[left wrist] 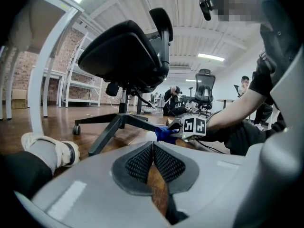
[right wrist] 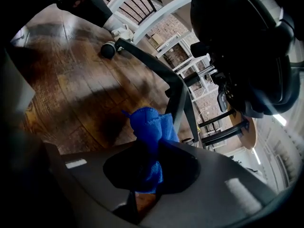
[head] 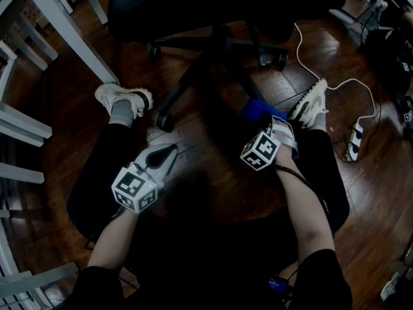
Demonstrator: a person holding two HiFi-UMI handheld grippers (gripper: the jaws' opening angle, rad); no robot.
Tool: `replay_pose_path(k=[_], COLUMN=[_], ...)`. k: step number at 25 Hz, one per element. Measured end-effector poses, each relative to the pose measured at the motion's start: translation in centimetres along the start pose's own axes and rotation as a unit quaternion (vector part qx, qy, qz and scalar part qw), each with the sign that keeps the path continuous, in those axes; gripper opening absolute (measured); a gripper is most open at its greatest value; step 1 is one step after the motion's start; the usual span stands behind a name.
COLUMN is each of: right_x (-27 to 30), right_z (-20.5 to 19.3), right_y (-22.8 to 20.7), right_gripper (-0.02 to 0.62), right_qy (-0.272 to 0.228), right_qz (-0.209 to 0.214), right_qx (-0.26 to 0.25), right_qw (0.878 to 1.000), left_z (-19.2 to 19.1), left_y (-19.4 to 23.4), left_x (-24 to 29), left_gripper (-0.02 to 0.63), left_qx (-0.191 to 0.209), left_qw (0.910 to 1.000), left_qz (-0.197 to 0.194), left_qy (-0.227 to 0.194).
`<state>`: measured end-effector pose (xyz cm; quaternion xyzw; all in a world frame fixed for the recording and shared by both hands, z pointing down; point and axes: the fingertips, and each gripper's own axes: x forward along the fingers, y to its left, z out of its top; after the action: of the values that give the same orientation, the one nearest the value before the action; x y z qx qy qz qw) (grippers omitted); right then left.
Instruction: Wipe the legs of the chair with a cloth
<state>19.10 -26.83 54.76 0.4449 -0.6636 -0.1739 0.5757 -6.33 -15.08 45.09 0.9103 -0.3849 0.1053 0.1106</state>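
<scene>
A black office chair (head: 219, 5) stands on dark wood flooring, its star base spreading to casters (head: 163, 121). My right gripper (head: 270, 123) is shut on a blue cloth (head: 259, 110), which sticks out ahead of the jaws close beside one black chair leg (right wrist: 179, 96); whether they touch I cannot tell. From the right gripper view the cloth (right wrist: 149, 132) is bunched between the dark pads of that gripper (right wrist: 147, 163). My left gripper (head: 171, 152) hovers low, left of the base, shut and holding nothing. Its own view shows the left gripper (left wrist: 153, 151) with pads together, and the chair (left wrist: 128, 56) ahead.
White table legs (head: 71, 31) run along the left. A white cable and power strip (head: 355, 141) lie on the floor at right. The person's shoes (head: 122, 99) (head: 311, 105) rest either side of the base. Other chairs and people sit in the far background (left wrist: 204, 87).
</scene>
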Motion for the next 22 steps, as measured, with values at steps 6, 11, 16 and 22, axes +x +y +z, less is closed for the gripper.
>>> replay_pose_path(k=[6, 11, 16, 22], right_x=[-0.3, -0.7, -2.5, -4.8], right_z=[-0.4, -1.0, -0.2, 2.6], right_y=[-0.1, 0.2, 0.3, -2.9], right_gripper=[0.081, 0.081, 0.081, 0.081], right_qy=[0.000, 0.001, -0.026, -0.069], right_qz=[0.010, 0.020, 0.027, 0.011], right_qx=[0.032, 0.045, 0.079, 0.126], right_qw=[0.999, 0.999, 0.996, 0.990], left_z=[0.0, 1.1, 6.5, 12.2], left_y=[0.3, 0.5, -1.3, -5.0], left_x=[-0.1, -0.3, -1.6, -3.4], left_gripper=[0.005, 0.005, 0.005, 0.005], left_qx=[0.002, 0.012, 0.027, -0.013], left_qw=[1.0000, 0.9999, 0.9982, 0.9873], left_qz=[0.004, 0.010, 0.026, 0.124], left_qy=[0.000, -0.004, -0.047, -0.099])
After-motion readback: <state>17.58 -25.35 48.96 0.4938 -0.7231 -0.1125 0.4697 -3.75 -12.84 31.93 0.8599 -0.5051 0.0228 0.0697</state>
